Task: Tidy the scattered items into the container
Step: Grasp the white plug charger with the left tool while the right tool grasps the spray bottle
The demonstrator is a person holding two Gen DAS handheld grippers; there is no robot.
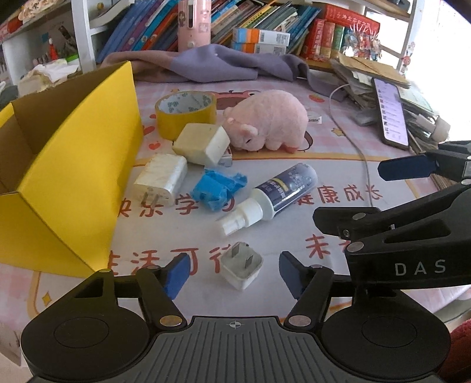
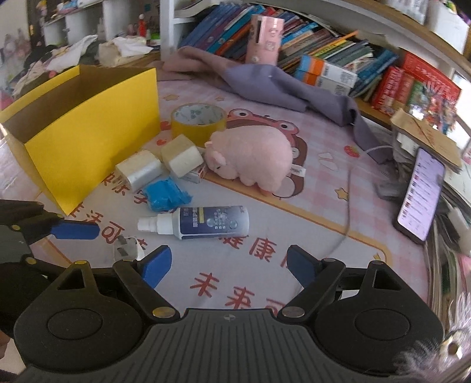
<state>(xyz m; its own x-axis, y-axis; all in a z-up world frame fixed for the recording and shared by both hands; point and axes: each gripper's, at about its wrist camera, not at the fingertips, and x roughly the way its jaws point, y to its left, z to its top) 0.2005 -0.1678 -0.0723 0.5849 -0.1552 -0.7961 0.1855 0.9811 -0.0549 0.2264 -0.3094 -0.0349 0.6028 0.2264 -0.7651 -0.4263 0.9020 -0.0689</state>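
A yellow cardboard box (image 1: 73, 165) stands open at the left, also in the right wrist view (image 2: 88, 141). My left gripper (image 1: 234, 272) is open with a small white plug adapter (image 1: 241, 269) lying on the mat between its fingers. Beyond lie a spray bottle (image 1: 273, 193), a blue crumpled piece (image 1: 217, 188), a white charger (image 1: 162, 179), a cream block (image 1: 201, 143), a yellow tape roll (image 1: 185, 113) and a pink plush pig (image 1: 270, 120). My right gripper (image 2: 229, 265) is open and empty, just short of the spray bottle (image 2: 206, 222).
A purple cloth (image 1: 223, 64) lies at the back before rows of books (image 1: 259, 20). A lit phone (image 1: 391, 112) leans on a paper stack at the right, with a white cable (image 1: 350, 132) running across the mat. The right gripper's body (image 1: 412, 229) shows at the right.
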